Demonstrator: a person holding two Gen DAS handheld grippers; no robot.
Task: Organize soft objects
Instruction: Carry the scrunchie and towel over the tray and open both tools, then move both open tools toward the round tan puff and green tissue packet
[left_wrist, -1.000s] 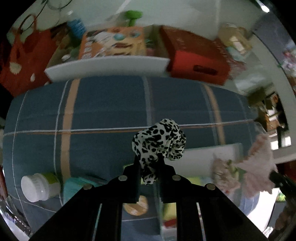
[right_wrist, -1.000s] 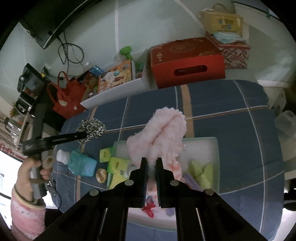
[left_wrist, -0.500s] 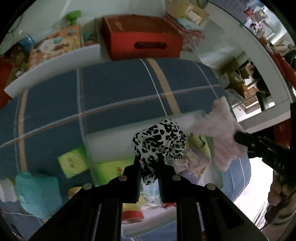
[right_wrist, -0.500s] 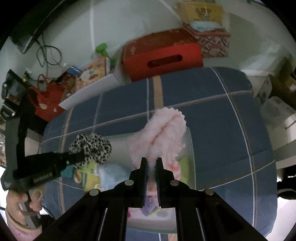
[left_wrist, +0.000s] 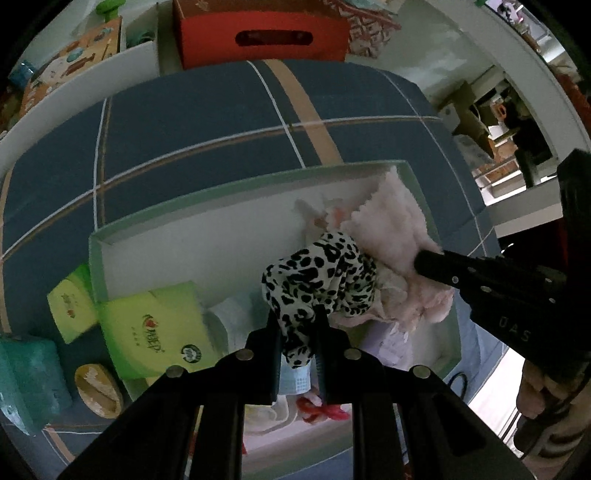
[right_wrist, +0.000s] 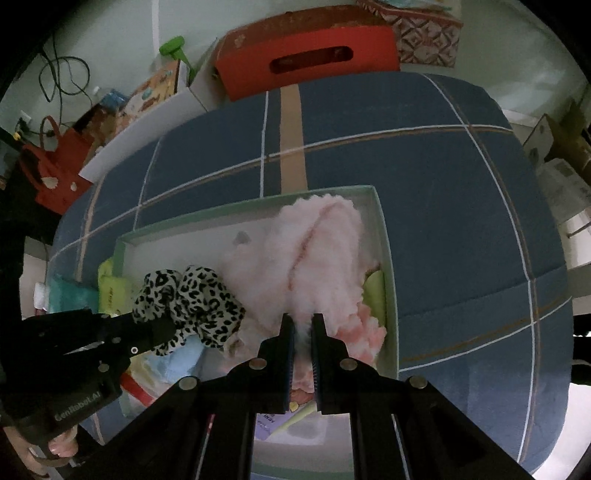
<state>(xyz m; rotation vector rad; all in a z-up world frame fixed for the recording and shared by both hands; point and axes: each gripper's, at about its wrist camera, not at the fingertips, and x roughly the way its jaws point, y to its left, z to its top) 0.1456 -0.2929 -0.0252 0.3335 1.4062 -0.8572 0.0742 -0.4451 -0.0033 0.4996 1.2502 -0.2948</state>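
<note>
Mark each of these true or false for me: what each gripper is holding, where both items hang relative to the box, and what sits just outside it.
1. The left gripper is shut on the leopard-print fabric. True.
2. The right gripper is open and empty. False: it is shut on the fluffy pink fabric.
3. Both fabrics hang over the green-rimmed box. True.
4. The box holds nothing yet. False: packets and other soft items already lie in it.
5. A teal pouch lies outside the box on the blue checked cloth. True.
</note>
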